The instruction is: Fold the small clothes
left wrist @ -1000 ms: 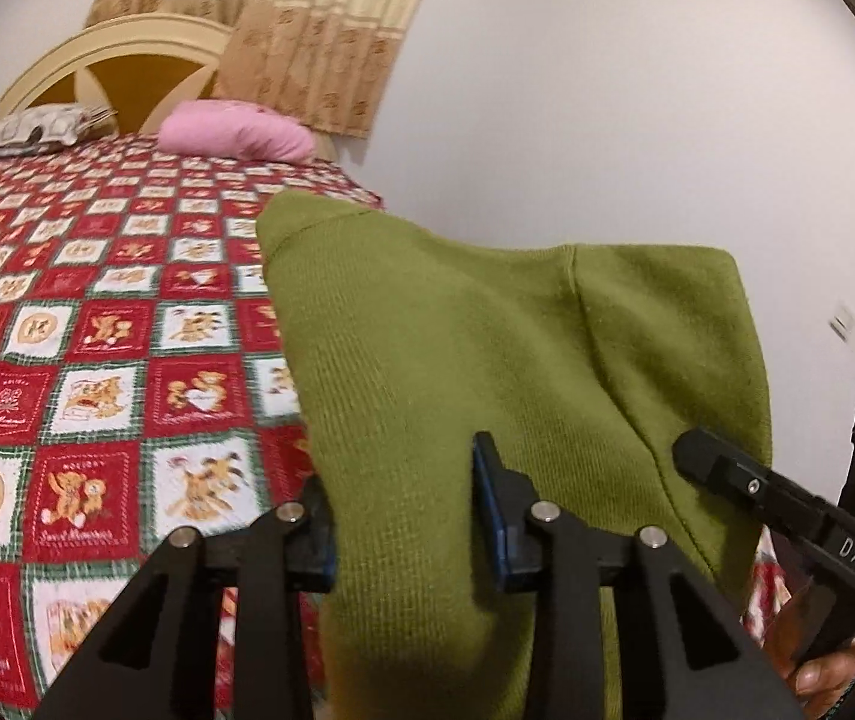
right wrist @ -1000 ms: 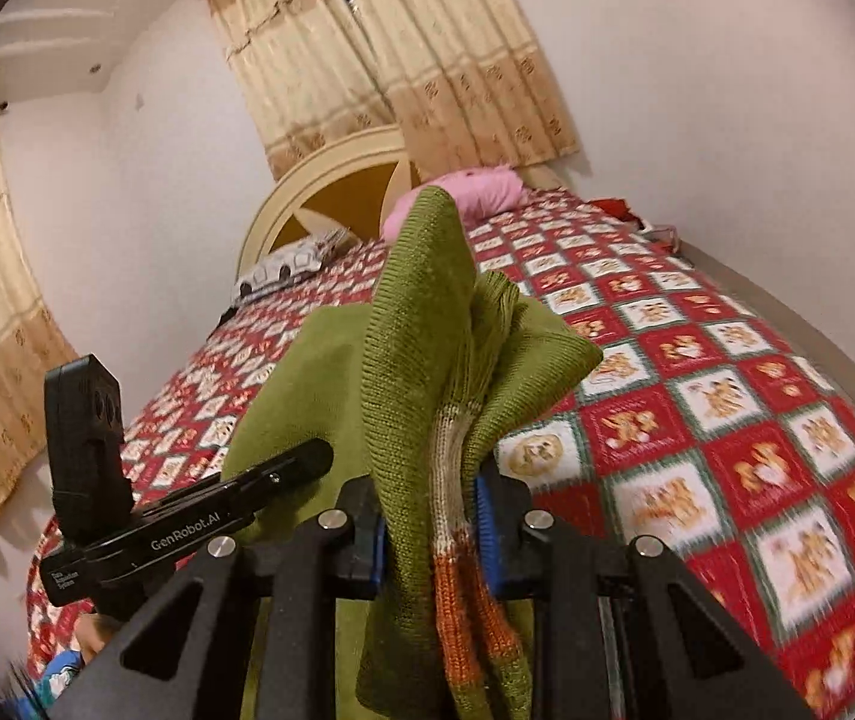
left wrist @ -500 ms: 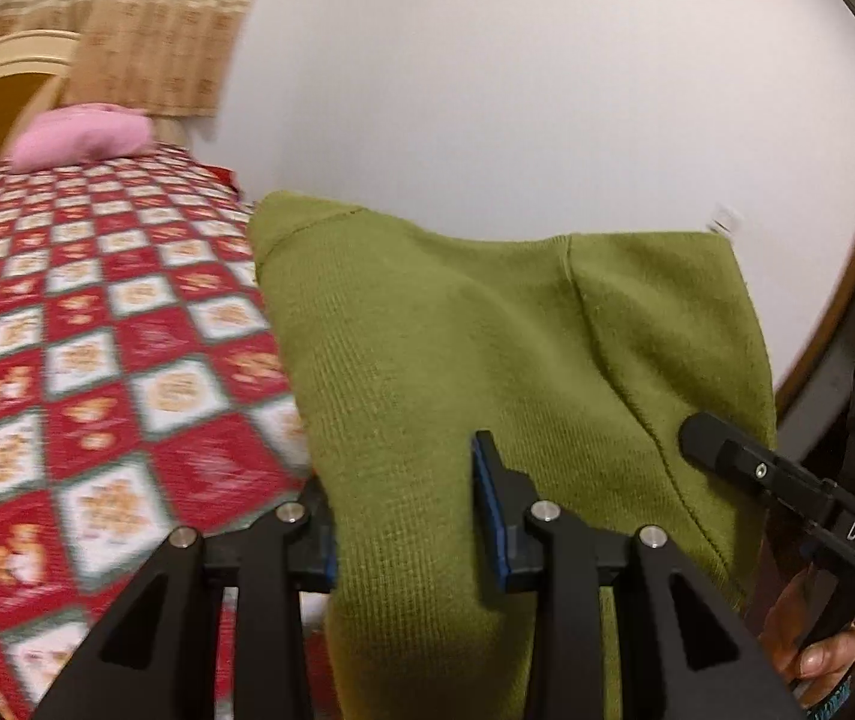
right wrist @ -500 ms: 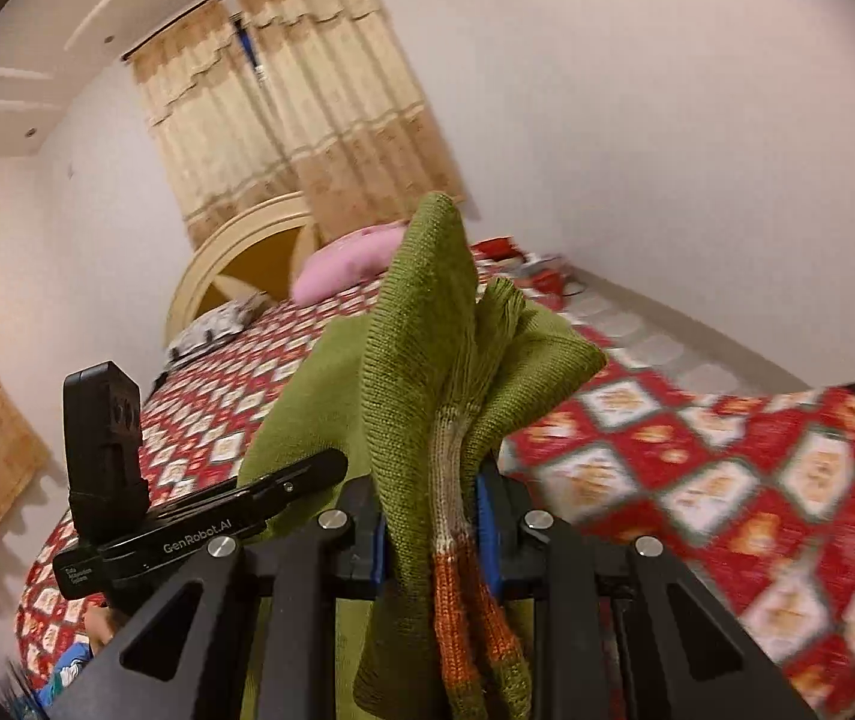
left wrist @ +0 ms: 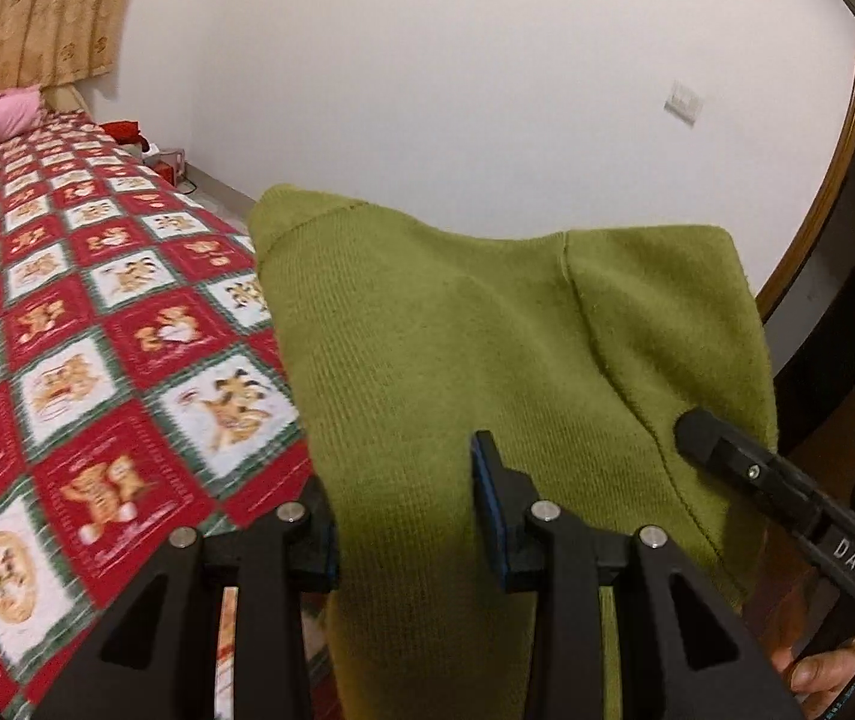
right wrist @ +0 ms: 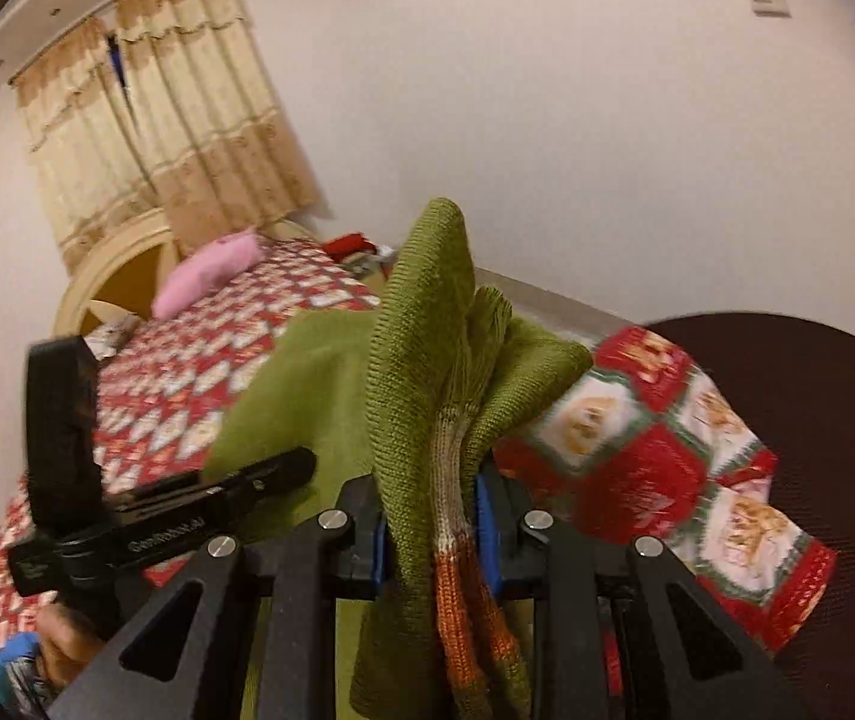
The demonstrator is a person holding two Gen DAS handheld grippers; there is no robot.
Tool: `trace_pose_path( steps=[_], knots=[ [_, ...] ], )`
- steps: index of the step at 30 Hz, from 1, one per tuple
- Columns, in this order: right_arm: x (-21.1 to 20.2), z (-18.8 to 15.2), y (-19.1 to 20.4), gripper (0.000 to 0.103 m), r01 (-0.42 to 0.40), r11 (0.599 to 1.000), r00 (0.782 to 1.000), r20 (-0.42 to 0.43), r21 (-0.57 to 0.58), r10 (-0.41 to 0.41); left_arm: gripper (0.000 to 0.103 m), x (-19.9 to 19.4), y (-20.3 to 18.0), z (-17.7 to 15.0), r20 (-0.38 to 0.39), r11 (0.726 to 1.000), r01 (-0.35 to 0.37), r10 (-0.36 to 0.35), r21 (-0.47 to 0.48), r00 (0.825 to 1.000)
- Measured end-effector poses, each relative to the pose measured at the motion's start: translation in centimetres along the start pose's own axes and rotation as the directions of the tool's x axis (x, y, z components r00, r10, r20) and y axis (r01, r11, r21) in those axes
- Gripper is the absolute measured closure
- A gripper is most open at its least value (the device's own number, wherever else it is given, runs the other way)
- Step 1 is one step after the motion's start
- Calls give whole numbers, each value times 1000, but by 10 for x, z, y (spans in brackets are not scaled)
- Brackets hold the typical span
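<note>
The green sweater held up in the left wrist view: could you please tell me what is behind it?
Behind the green sweater a white wall rises above it and the patchwork bedspread lies left of it. Whatever is directly behind the knit is covered.

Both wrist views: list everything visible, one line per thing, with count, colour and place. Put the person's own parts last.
Knit garment: one, olive green with cream and orange stripes at one edge, held up over the bed between both grippers.
Bedspread: one, red, white and green patchwork with bear pictures, covering the bed.
Pillow: one, pink, at the head of the bed.
Headboard: one, cream with a tan panel, behind the pillow.
Curtains: one set, beige patterned, above the headboard.
Wall switch: one, white, on the wall.
Chair back: one, dark mesh, at the right of the right wrist view.
Left gripper: black, jaws shut on the garment.
Right gripper: black, jaws shut on the striped edge.
</note>
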State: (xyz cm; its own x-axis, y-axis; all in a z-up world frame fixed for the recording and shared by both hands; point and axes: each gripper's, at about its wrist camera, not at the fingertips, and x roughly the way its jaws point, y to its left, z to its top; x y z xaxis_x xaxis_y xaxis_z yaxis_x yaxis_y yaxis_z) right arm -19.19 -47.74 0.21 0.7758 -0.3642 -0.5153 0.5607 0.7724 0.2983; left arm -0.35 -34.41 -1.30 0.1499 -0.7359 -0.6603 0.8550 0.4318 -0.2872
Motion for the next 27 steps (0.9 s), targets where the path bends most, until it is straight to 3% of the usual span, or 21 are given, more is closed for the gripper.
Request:
trace_pose_path(
  steps=[6,10,12,14,15,16,19,24,27],
  knots=[
    [37,-17,-43,80,69,997,996,-59,46,-66,66,39,-16,0,-65,994,-83,88,74,994],
    [58,-27,-69,79,69,992,992,-112,106,-57,57,48,-16,-1,-74,990,-114,120,77,990],
    [64,-27,-78,79,51,988,991,-129,148,-32,49,52,-20,0,-78,986,-140,148,95,986],
    [69,-29,-85,75,38,981,989,-151,188,-9,31,56,-21,0,-85,979,-178,187,100,979],
    [71,-30,-89,74,32,978,987,-159,207,1,28,56,-20,0,-88,976,-194,203,97,975],
    [71,-31,-93,67,32,974,986,-167,225,6,25,55,-19,0,-95,976,-198,207,92,974],
    [66,-36,-101,50,53,966,984,-179,254,-7,17,49,-15,-4,-110,976,-199,208,89,972],
    [34,-41,-99,49,65,968,989,-147,242,-30,11,31,-12,-12,-98,968,-231,240,94,966],
    [1,-44,-82,49,119,985,989,-98,121,-108,11,19,-18,-18,-70,961,-254,263,111,962]
  ],
)
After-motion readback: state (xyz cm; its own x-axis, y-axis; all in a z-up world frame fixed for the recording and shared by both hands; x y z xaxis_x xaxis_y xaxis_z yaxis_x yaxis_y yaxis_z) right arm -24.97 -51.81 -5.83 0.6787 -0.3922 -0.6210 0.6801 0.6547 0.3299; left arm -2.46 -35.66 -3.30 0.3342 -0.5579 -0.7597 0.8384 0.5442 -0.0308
